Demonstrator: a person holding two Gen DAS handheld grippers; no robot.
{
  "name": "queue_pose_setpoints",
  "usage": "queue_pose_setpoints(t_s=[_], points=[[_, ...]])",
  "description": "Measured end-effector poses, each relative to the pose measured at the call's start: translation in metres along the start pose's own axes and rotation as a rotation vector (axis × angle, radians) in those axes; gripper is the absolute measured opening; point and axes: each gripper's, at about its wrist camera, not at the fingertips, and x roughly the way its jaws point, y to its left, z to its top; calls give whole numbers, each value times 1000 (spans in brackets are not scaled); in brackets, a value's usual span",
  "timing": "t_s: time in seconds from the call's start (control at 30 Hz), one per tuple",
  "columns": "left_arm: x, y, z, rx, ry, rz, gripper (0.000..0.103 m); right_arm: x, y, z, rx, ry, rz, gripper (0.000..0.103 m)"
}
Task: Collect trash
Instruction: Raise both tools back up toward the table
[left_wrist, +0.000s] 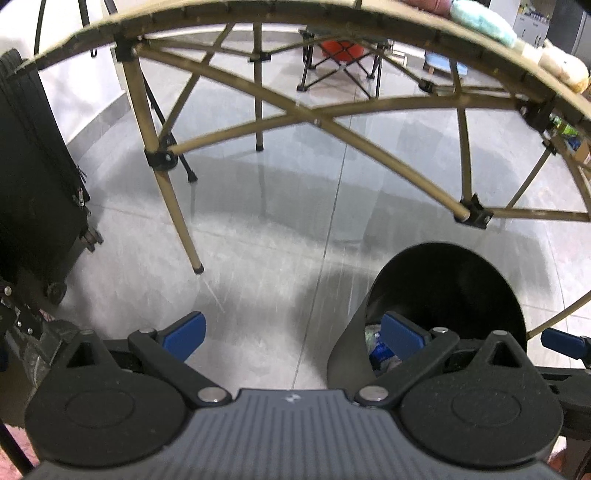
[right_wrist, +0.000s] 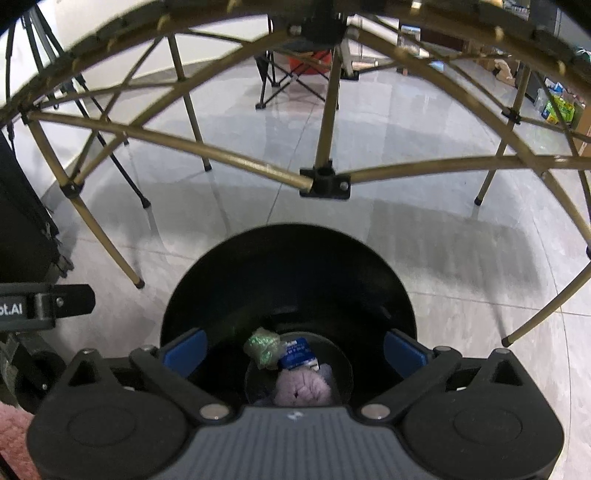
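A black round bin (right_wrist: 288, 273) stands on the floor under the edge of a folding table. My right gripper (right_wrist: 293, 352) hangs over its mouth, jaws open wide with nothing between them. At the bin's bottom lie a crumpled green wrapper (right_wrist: 263, 347), a blue packet (right_wrist: 297, 354) and a lilac fuzzy lump (right_wrist: 303, 387). In the left wrist view the same bin (left_wrist: 443, 288) sits at the lower right. My left gripper (left_wrist: 293, 336) is open and empty over bare floor, its right finger (left_wrist: 400, 334) at the bin's rim.
The table's bronze legs and cross braces (left_wrist: 258, 122) span the floor ahead. A black wheeled suitcase (left_wrist: 37, 192) stands at the left. A folding chair (left_wrist: 341, 62) is farther back. Boxes and packets (right_wrist: 559, 107) sit at the far right. A pink rug (right_wrist: 14, 439) lies at the lower left.
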Motion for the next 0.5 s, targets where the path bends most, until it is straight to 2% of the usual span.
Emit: queue_pose_setpoints(t_s=[0.17,0.5], points=[[-21,-2,7,-8,-52,-20,103,-21,-7,2,10,-67,2,103],[-85,-19,29,-15,-197,-106,103,-97,-22,13,15,-304,-2,103]])
